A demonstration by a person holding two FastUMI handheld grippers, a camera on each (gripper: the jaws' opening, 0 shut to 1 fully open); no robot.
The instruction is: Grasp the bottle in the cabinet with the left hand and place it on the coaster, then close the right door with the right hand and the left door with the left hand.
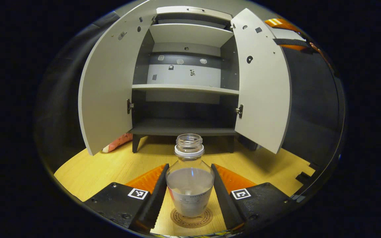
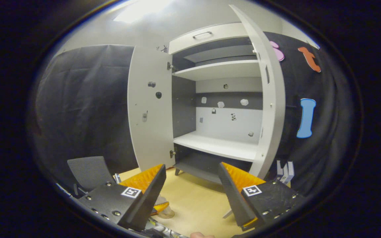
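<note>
A clear bottle point(image 1: 190, 180) without a cap, part filled with liquid, stands upright on the round brown coaster point(image 1: 192, 218) on the wooden table point(image 1: 91, 168). My left gripper point(image 1: 190, 165) is shut on the bottle, one finger against each side of its body. Behind it the grey cabinet point(image 1: 184, 87) has both its left door point(image 1: 111, 82) and its right door point(image 1: 263, 82) swung wide. In the right gripper view my right gripper point(image 2: 192, 168) is open and holds nothing. It hangs in front of the cabinet's lower shelf point(image 2: 217, 145), near the right door point(image 2: 271, 109). The bottle's base point(image 2: 166, 213) peeks out low on the left.
A pink and white object point(image 1: 117, 142) lies under the left door by the cabinet leg. A grey chair point(image 2: 88, 172) stands off to the left. Small white boxes point(image 2: 284, 172) sit behind the right door. Black cloth walls close the booth on both sides.
</note>
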